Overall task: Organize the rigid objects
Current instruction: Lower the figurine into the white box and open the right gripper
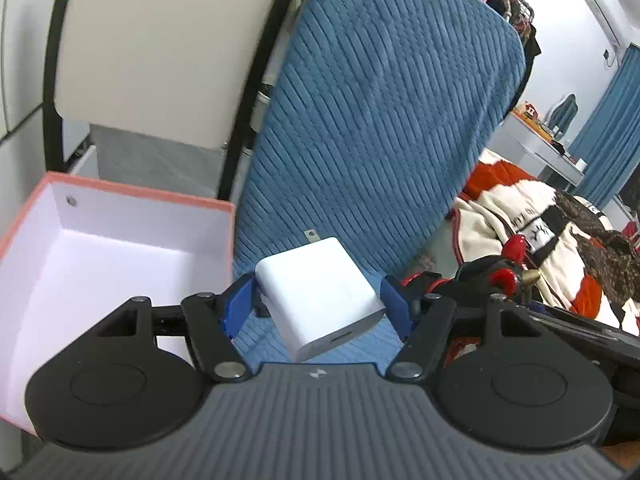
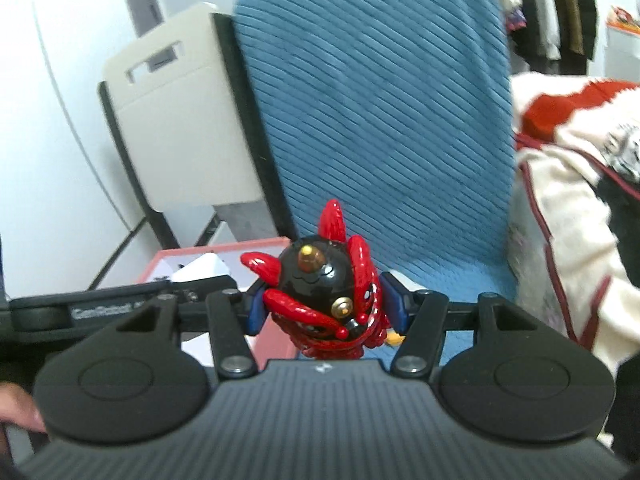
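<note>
Presently our left tongs (image 1: 316,304) clamp a white charger (image 1: 318,298), pink box (image 1: 120,216) leftward; right tongs (image 2: 326,308) clamp a red figurine (image 2: 326,300); blue ribbed cushion (image 2: 380,120) ahead of both.

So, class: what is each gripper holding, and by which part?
The left gripper holds a white charger by its two opposite side faces. The right gripper holds a red and black figurine by the sides of its body.

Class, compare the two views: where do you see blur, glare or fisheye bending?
Left wrist view: chair frame bows with fisheye curve; charger sharp, its top brightly lit. Right wrist view: figurine shows glossy highlights; blanket at the right edge is blurred.
</note>
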{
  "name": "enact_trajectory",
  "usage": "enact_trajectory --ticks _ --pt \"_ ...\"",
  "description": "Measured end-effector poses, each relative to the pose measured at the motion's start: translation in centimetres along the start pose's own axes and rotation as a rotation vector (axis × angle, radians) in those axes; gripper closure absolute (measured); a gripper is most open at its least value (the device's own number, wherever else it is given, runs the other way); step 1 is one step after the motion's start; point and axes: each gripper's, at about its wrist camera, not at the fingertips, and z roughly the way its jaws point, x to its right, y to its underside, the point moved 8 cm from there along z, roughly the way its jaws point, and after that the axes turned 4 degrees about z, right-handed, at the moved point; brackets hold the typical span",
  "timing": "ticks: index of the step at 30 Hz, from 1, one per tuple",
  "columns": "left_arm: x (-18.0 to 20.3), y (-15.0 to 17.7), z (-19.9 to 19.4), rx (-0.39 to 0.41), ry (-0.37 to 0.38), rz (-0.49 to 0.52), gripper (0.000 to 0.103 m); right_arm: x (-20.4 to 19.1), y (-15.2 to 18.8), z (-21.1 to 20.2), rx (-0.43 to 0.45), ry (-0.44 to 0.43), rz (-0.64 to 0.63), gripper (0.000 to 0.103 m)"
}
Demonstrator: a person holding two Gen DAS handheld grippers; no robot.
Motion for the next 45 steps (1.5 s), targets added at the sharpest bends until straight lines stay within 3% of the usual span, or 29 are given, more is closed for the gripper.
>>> enact_trajectory --ticks 5,12,21,29,35,43,45 --pt "-3.2 -2.1 -1.8 0.036 -0.039 -0.013 0.030 -3.6 -1.4 0.6 0.010 -0.052 -0.033 0.043" --pt "-7.9 -2.3 -4.0 0.050 -0.084 -0.041 0.030 -8.9 -1.5 1.7 -0.004 -0.119 -0.089 0.043" --pt "-15.3 1.3 -3.7 -0.037 -0.158 -0.109 0.030 -12.5 2.8 6.9 -0.160 -0.165 -0.110 0.043" --pt "-21.6 5.8 -1.1 -0.156 -0.207 -0.179 0.030 -12.9 8.0 12.2 -0.304 -0.117 -0.106 0.043" --pt "-23.8 9.1 1.2 -0.235 -0.215 -0.216 0.030 -13.0 11.6 14.8 -0.384 -0.079 -0.122 0.043" --pt "-24.9 10.3 2.2 -0.266 -0.218 -0.242 0.030 -12.6 13.3 16.1 -0.423 -0.042 -0.119 0.042" --pt "-24.5 10.1 2.0 -0.249 -0.219 -0.213 0.022 -12.5 13.2 16.2 -0.422 -0.033 -0.116 0.041"
